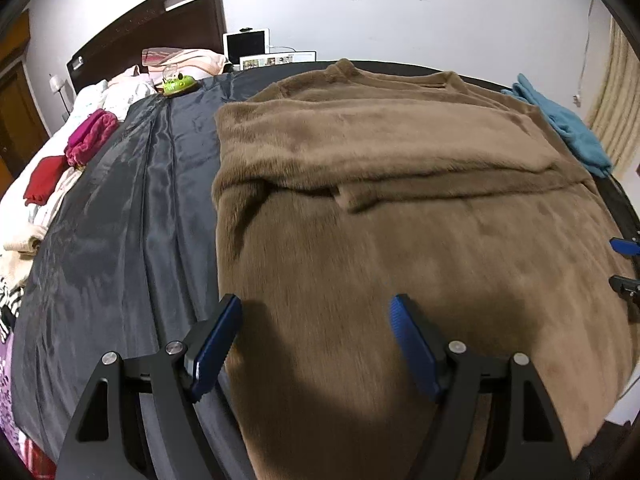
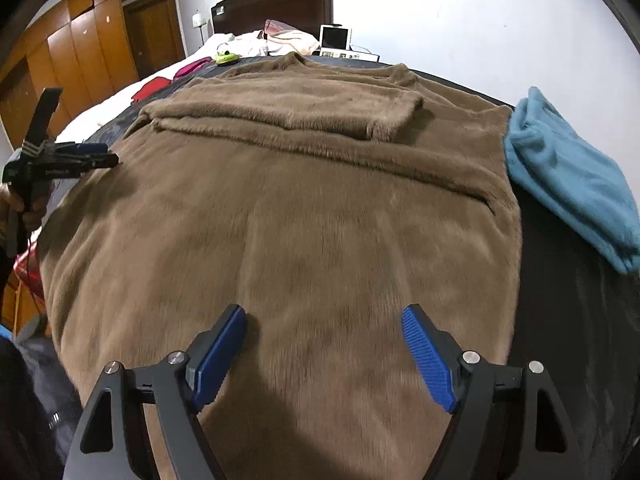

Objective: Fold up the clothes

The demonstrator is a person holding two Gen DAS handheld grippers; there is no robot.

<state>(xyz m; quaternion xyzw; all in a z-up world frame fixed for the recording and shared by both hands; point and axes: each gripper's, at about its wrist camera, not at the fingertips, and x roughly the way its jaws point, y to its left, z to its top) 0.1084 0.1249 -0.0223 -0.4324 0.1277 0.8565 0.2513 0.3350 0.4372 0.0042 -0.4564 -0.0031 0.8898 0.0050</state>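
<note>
A brown fuzzy sweater [image 1: 400, 208] [image 2: 288, 208] lies flat on the dark bed cover [image 1: 120, 220], its sleeves folded across the chest. My left gripper [image 1: 316, 312] hovers open over the sweater's near left edge, nothing between its blue pads. My right gripper [image 2: 324, 320] hangs open above the sweater's lower part, also holding nothing. In the right wrist view the left gripper [image 2: 108, 158] shows at the left edge, held by a hand. The right gripper's fingertips [image 1: 624, 248] peek in at the right edge of the left wrist view.
A folded blue garment [image 2: 572, 176] [image 1: 572, 128] lies to the sweater's right. Magenta [image 1: 90, 136] and red [image 1: 44, 180] clothes, pillows and a green toy [image 1: 180, 86] sit on the bed's left and far side. A headboard [image 1: 152, 28] and a wardrobe [image 2: 80, 52] stand beyond.
</note>
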